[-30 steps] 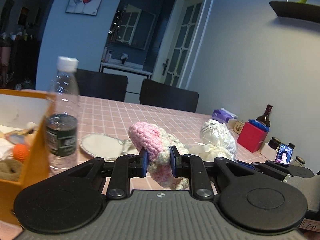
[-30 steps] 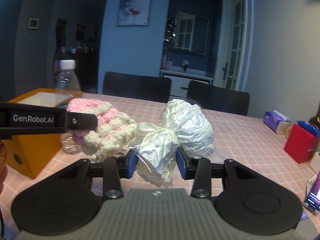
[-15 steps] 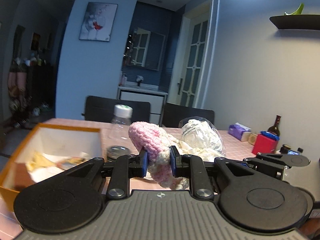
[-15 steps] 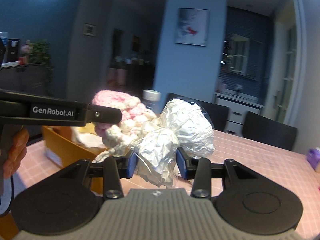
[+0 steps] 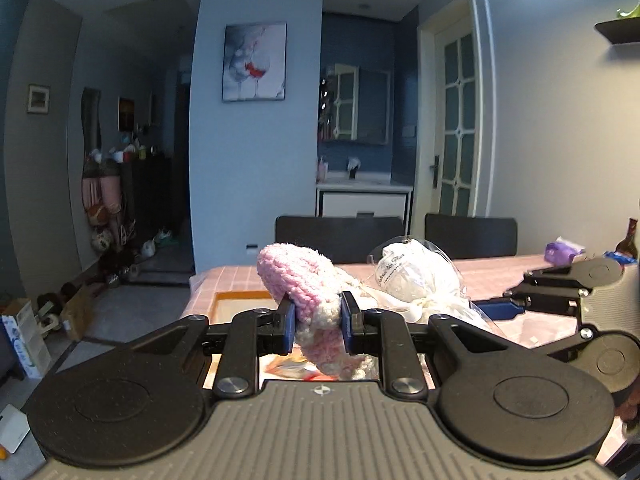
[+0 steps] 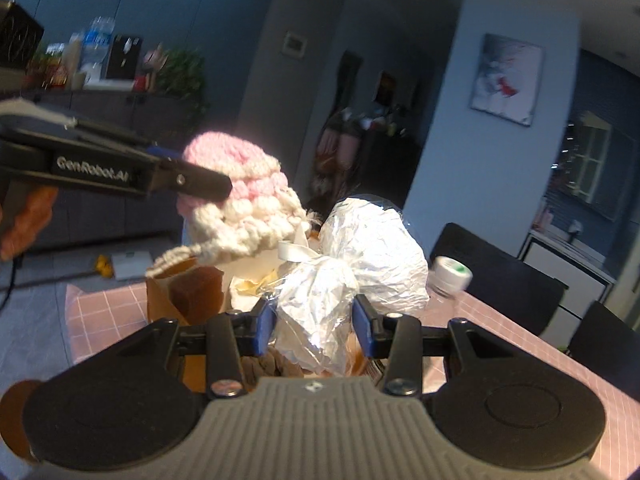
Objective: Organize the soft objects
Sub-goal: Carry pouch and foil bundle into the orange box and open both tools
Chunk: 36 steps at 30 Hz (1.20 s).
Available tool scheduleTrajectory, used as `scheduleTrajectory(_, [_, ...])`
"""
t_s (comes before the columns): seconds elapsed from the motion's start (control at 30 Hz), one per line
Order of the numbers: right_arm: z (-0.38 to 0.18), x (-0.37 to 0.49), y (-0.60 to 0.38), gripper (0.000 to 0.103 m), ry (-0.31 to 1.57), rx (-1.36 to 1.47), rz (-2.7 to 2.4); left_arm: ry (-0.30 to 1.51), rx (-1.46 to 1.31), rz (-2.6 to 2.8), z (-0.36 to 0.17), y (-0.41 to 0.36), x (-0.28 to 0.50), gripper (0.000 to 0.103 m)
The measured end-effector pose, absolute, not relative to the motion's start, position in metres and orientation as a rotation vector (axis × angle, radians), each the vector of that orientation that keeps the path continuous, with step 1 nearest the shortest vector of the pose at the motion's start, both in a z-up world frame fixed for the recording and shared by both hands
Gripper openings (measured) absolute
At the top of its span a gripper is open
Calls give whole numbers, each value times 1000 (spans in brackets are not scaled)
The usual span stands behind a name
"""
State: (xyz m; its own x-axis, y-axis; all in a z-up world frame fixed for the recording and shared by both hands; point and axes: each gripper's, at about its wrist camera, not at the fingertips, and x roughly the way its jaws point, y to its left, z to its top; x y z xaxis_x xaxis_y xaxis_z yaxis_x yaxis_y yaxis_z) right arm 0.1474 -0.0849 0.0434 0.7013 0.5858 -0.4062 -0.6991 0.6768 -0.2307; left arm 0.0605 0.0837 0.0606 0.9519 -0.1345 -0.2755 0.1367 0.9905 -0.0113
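My left gripper [image 5: 318,328] is shut on a pink and cream crocheted piece [image 5: 296,276], held in the air over the orange box [image 5: 240,298]. My right gripper [image 6: 315,322] is shut on a crinkly clear bag of white stuffing [image 6: 360,256], also lifted above the box [image 6: 168,300]. In the right wrist view the left gripper [image 6: 208,184] comes in from the left with the crocheted piece [image 6: 236,200] hanging from it. In the left wrist view the right gripper [image 5: 500,308] and its bag [image 5: 420,280] sit just to the right of the crochet.
The pink tiled table [image 5: 500,268] carries a water bottle whose white cap [image 6: 450,276] shows behind the bag, a purple tissue pack [image 5: 562,250] and a dark glass bottle [image 5: 628,240]. Black chairs [image 5: 472,236] stand behind it. The box holds paper and small items [image 6: 256,280].
Both grippers have risen and swung to the left with their loads, from beside the water bottle to over the orange box. Neither grip has altered.
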Motion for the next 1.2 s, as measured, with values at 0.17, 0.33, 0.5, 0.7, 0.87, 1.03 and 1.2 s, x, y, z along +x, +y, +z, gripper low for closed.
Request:
scheduleTrajectory(0.17, [39,190,-44,41,388,-505,789,343,33,-139,63,106,99,25])
scheduleTrajectory(0.33, [19,230,-7,42,439,-649,771,423,92,-145,51,116,143,25])
scheduleTrajectory(0.5, [0,257,17,42,477,-732,766,536,137,-162,21,121,178,25])
scheduleTrajectory(0.7, [-18,286,40,43,520,-780,758,617,237,-188,-7,119,210,25])
scheduleTrajectory(0.87, [-30,309,56,43,591,-798,753,677,324,-189,-24,118,226,26])
scheduleTrajectory(1.03, [-43,321,68,44,657,-822,759,755,317,-199,-32,121,239,28])
scheduleTrajectory(1.2, [-50,322,75,48,678,-851,766,808,306,-173,-34,124,248,33])
